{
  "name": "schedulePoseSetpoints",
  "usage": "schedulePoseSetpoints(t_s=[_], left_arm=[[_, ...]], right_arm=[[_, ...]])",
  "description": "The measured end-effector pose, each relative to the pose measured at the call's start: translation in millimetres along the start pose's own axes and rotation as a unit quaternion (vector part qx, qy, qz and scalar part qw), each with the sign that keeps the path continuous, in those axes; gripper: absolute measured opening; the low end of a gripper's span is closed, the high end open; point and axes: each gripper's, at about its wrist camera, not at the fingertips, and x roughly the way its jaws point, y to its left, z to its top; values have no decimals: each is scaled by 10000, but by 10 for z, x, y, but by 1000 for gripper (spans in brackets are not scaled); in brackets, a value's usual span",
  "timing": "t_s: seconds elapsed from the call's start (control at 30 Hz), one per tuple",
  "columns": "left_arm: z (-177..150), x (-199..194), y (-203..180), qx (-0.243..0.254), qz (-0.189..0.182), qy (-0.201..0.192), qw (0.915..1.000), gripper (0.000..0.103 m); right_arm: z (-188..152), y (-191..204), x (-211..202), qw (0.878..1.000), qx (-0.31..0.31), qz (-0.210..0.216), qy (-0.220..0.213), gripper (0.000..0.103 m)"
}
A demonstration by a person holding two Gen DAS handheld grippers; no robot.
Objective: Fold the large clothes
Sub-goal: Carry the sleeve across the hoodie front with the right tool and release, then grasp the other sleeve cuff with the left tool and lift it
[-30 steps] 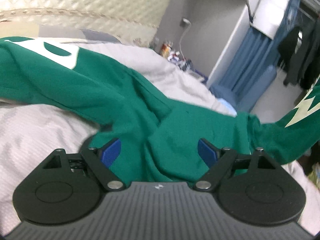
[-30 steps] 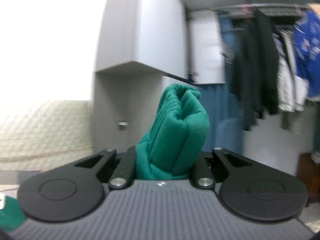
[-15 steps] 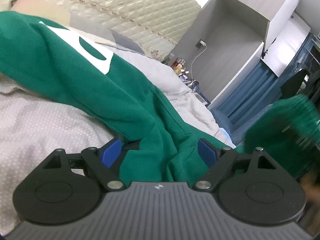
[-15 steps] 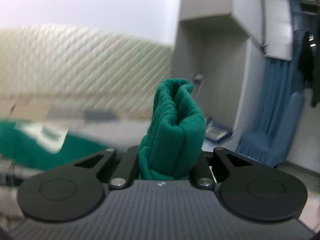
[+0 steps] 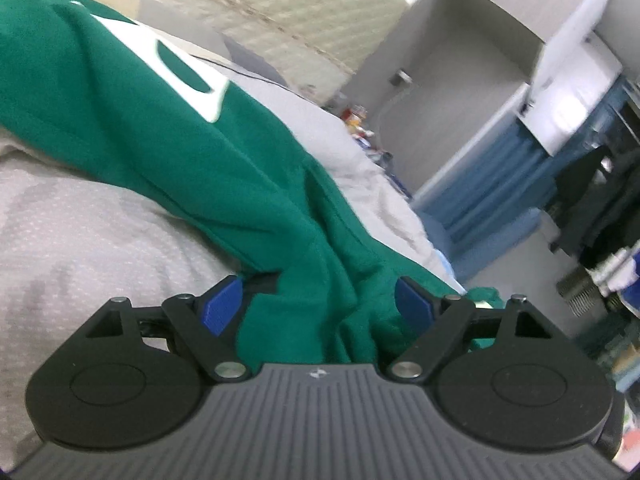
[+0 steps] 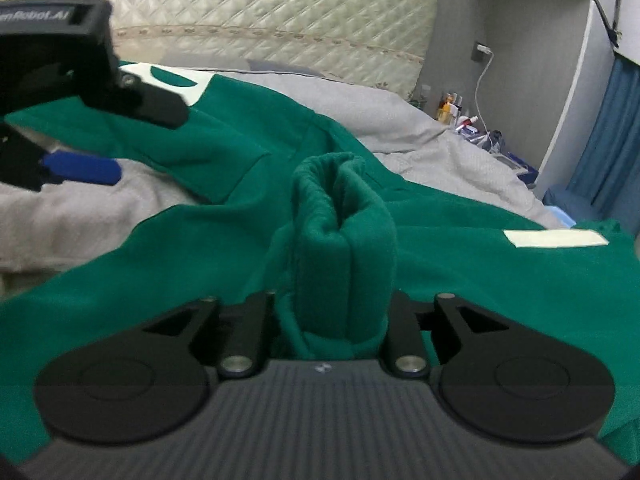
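**Mia:** Green and soft, that is the big fleece sweatshirt with white letters. It lies spread over the grey bed cover. What is different from a moment ago?

**Tom:** A second ago the right gripper was up in the air with only the wall and cupboard behind it. Now it has come down over the bed, and the green cloth is all around it.

**Mia:** So what does that mean for the folding?

**Tom:** I think the sleeve is being carried across the body of the sweatshirt. That looks like the first fold, with more folds left to do.

**Mia:** Start on the left. What is the left gripper doing?

**Tom:** Its blue fingertips are wide apart. A bunch of green cloth lies between them, but they do not squeeze it. The bed cover is just to its left.

**Mia:** Can we see it from the other side too?

**Tom:** Yes. From the right camera it sits at the far left, over the edge of the sweatshirt, one blue tip above the grey cover.

**Mia:** And the right one?

**Tom:** Its black jaws are pressed tight on a thick rolled green cuff. The cuff stands straight up between them.

**Mia:** What is farther right?

**Tom:** A pale patch on the cloth, then the blue curtain.
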Motion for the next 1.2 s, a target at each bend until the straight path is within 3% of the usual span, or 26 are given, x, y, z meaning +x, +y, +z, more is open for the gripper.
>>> schedulePoseSetpoints(t_s=[0.1, 0.2, 0.3, 0.47, 0.7, 0.87, 0.97, 1.07, 1.13, 1.2], left_arm=[[-43, 15, -74, 178, -55, 184, 9997, 87], [-50, -62, -152, 362, -30, 48, 9993, 87], [-56, -206, -241, 500, -64, -118, 9987, 87], [-116, -324, -454, 825, -245, -124, 9962, 88], [-301, -448, -813, 1183, -270, -129, 9925, 88], [-412, -358, -1038, 1247, -63, -16, 9922, 87], [-546, -250, -1103, 1339, 57, 20, 9910, 86], [-690, -114, -1117, 1429, 250, 110, 9894, 75], [-787, -29, -1156, 1693, 422, 136, 9846, 55], [-865, 43, -1176, 1931, 600, 103, 9793, 52]], right_arm=[[12, -8, -86, 9982, 188, 540, 157, 60], [23, -18, -282, 9962, 222, 833, 129, 67], [24, -79, -536, 9937, 276, 1082, 92, 67], [-11, -171, -925, 9934, 244, 1124, 44, 67], [-76, -433, -1053, 9958, 671, 610, 98, 67], [-91, -601, -1009, 9935, 1121, 105, 175, 67], [-193, -720, -1002, 9885, 1492, 109, 207, 67], [-356, -807, -1005, 9877, 1553, 13, 179, 67], [-430, -886, -982, 9852, 1707, 6, 179, 66], [-473, -969, -937, 9819, 1888, 48, 117, 66]])
